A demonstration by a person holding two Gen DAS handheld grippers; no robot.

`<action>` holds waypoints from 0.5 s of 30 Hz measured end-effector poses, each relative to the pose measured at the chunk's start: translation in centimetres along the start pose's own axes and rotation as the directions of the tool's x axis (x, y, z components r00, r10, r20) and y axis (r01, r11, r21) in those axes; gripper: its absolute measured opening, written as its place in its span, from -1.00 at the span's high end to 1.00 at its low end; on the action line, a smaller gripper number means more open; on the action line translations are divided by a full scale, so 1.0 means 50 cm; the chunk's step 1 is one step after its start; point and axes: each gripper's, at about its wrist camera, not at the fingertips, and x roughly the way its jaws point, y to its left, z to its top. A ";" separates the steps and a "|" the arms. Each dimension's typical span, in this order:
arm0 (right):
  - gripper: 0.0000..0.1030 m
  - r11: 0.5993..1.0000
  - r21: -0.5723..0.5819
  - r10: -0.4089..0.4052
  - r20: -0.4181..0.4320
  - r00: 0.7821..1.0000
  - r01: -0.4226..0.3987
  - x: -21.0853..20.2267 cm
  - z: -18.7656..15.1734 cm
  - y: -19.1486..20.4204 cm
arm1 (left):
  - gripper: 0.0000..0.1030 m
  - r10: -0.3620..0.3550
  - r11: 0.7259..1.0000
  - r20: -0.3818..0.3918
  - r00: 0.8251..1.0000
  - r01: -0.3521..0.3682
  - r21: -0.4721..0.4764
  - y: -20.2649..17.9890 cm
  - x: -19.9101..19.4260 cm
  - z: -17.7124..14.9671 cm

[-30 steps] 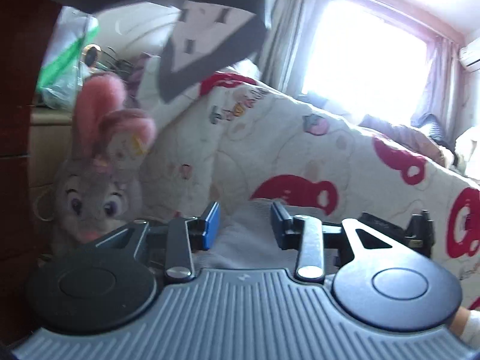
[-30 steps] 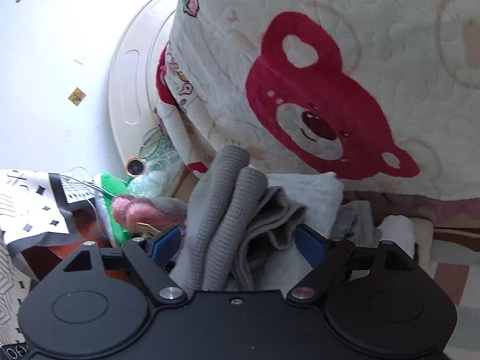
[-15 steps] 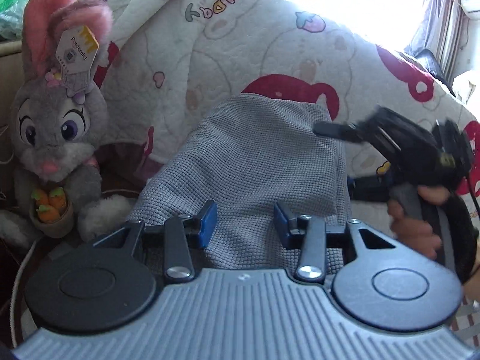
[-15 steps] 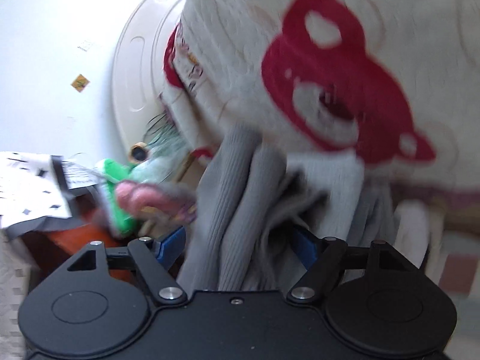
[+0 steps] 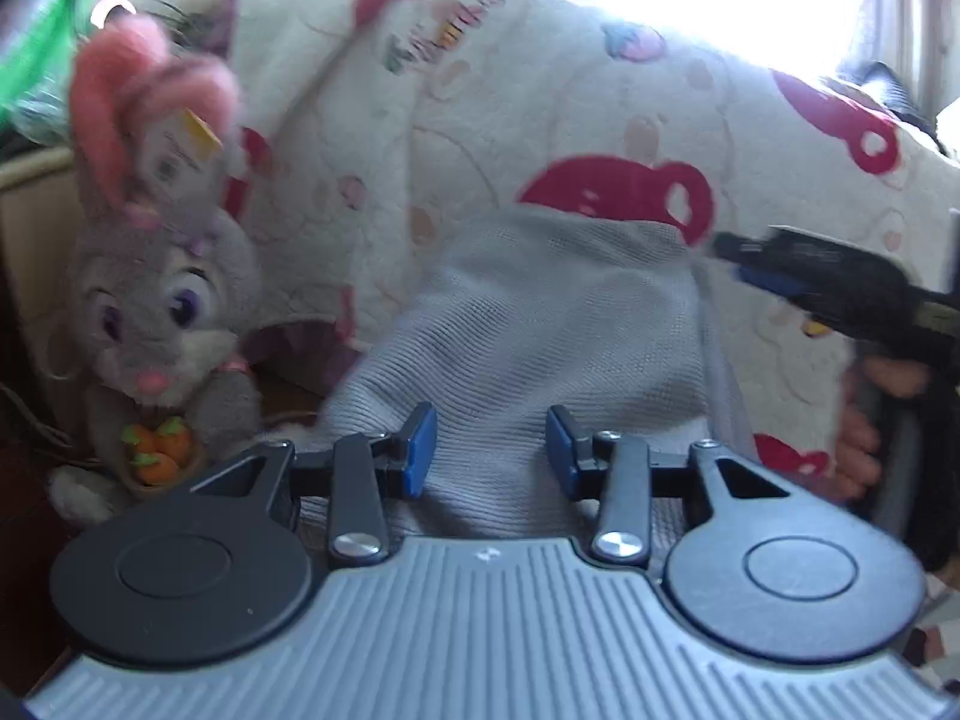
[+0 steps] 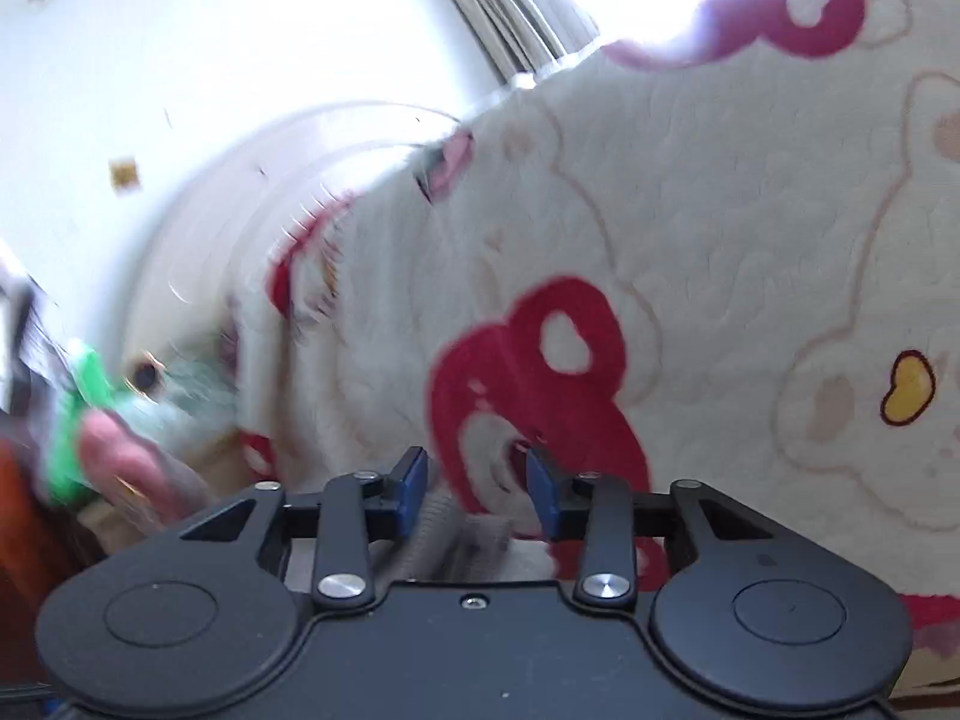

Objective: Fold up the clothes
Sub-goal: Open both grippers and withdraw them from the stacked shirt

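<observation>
over grey sweater (image 5: 540, 324), left tongs (image 5: 491, 444) level, parted

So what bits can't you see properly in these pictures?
- Sweater: left view, its near edge is hidden behind the left tool.
- Right tool: right view, grey cloth between its fingers is mostly hidden by its body.
- Bunny: both views, blurred by motion.
- Window: glare whites it out.

Left claw (image 5: 486, 441) gapes, fingers wide apart; right claw (image 6: 477, 483) also spread, gripped from below by a hand (image 5: 870, 420).
</observation>
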 end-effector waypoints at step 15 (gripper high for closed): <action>0.10 0.925 -0.015 0.363 -0.251 0.897 -0.379 -0.161 -0.187 0.045 | -0.18 0.074 0.997 -0.034 0.997 -0.073 0.013 -0.059 -0.147 -0.083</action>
